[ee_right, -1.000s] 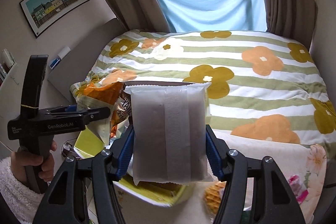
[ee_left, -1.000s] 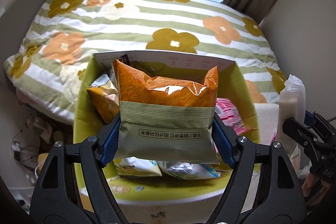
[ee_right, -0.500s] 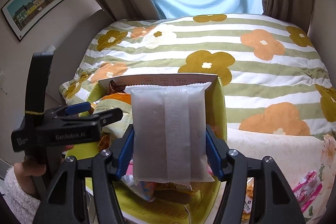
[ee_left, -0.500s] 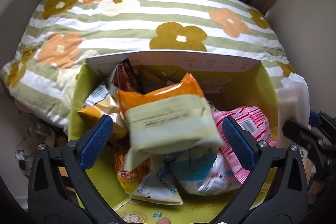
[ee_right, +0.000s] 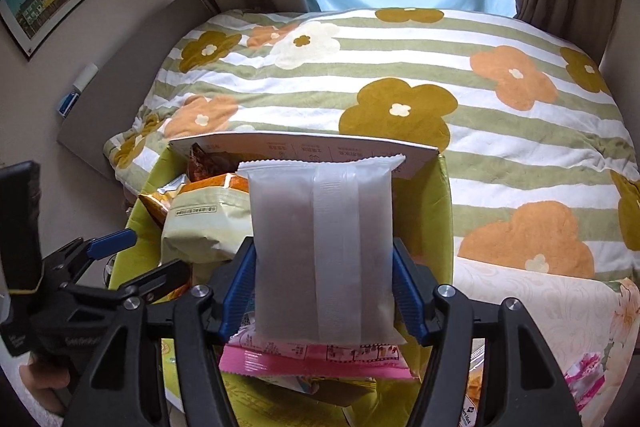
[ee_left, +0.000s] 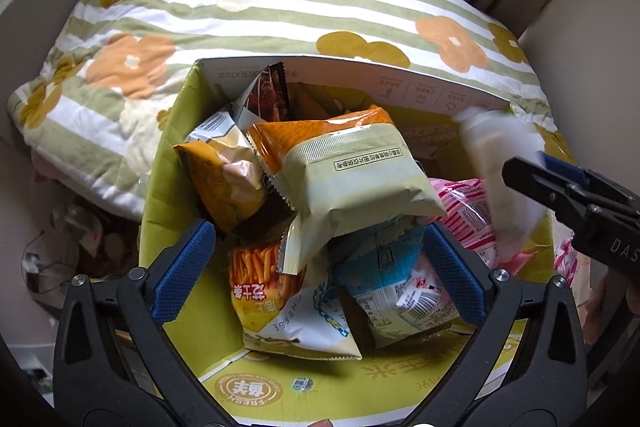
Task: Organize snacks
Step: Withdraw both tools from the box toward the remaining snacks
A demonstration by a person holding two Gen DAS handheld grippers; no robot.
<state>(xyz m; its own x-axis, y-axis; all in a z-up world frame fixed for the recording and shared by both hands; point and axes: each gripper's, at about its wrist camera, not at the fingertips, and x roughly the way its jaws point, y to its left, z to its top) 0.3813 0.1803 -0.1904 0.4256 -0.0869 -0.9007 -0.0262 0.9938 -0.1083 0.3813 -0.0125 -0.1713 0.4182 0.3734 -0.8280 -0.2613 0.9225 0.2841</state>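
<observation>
A yellow-green cardboard box point(ee_left: 168, 163) holds several snack packets. The orange-and-beige packet point(ee_left: 352, 171) lies on top of the pile inside it. My left gripper point(ee_left: 320, 267) is open and empty above the box's near side. My right gripper point(ee_right: 324, 287) is shut on a frosted white packet point(ee_right: 320, 247) and holds it upright over the box point(ee_right: 440, 195). The white packet also shows blurred in the left wrist view point(ee_left: 504, 179), at the box's right side. The left gripper shows in the right wrist view point(ee_right: 132, 259), at the left.
The box rests against a bed with a striped floral quilt point(ee_left: 256, 11). A pink striped packet point(ee_left: 464, 219) and a blue packet point(ee_left: 392, 291) lie in the box. More packets point(ee_right: 580, 379) lie to the right on a pale cloth. Clutter point(ee_left: 76, 227) sits on the floor at the left.
My left gripper opened and dropped the orange-and-beige packet into the box. My right gripper carried the white packet left and down over the box.
</observation>
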